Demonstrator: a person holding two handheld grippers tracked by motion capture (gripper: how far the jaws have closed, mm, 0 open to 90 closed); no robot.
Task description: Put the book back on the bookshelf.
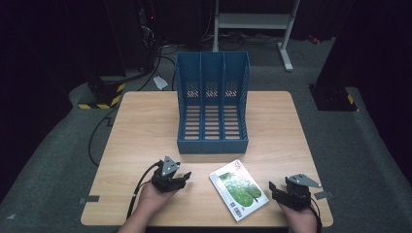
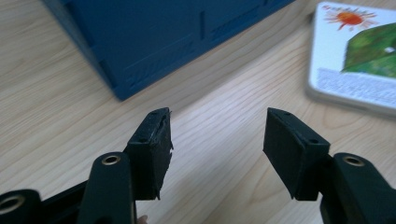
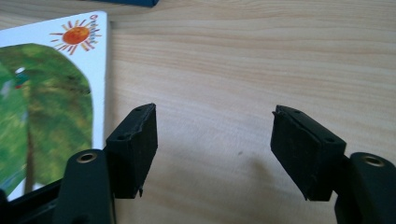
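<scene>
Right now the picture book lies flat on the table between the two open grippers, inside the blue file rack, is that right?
Not quite. The picture book lies flat on the table between the open left gripper and right gripper, but in front of the blue file rack, not inside it; the high view shows this.

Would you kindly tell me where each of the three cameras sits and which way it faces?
High view: above the person's side, looking forward and down on the table, blue file rack and book; both forearms with left gripper and right gripper show.
Left gripper view: rides the left gripper, facing the rack's base, book at right; open jaws show.
Right gripper view: rides the right gripper, facing bare tabletop, book at left; open jaws show.
Shared: both gripper views show the book's sun.
</scene>
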